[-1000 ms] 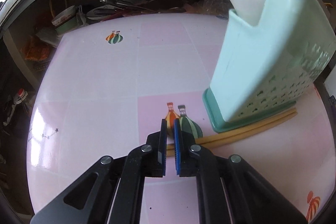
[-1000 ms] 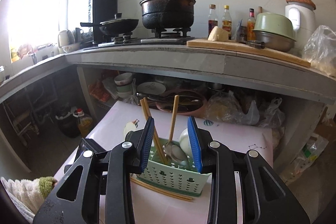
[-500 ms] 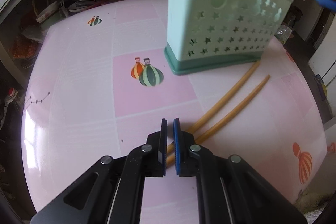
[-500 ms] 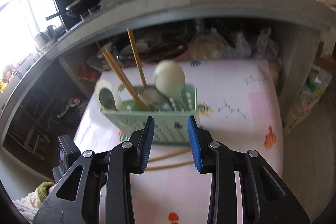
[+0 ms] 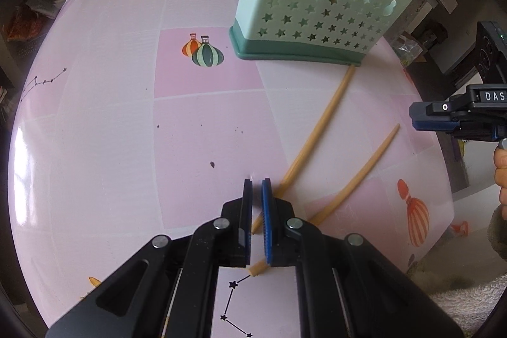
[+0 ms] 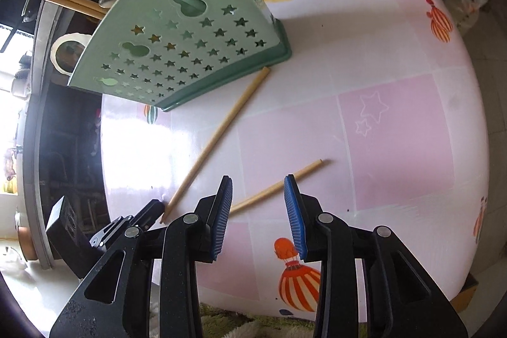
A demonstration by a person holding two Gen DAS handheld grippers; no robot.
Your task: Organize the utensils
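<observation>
Both hand-held grippers have been dropping toward the two loose chopsticks since the earlier frames.

The left hand-held gripper (image 5: 256, 189) is hovering nearly closed, holding nothing; the right hand-held gripper (image 6: 258, 189) is gaping wide over the nearer chopstick (image 6: 275, 186). The farther chopstick (image 6: 218, 135) is lying at 11 o'clock, toward the caddy (image 6: 190, 40), which is already holding utensils. The worktop (image 6: 396, 122) is giving open room at 2 o'clock.

The left gripper (image 5: 257, 189) hangs low, its blue-padded fingers nearly together with a thin gap. The right gripper (image 6: 257, 195) hovers with fingers spread wide.
</observation>
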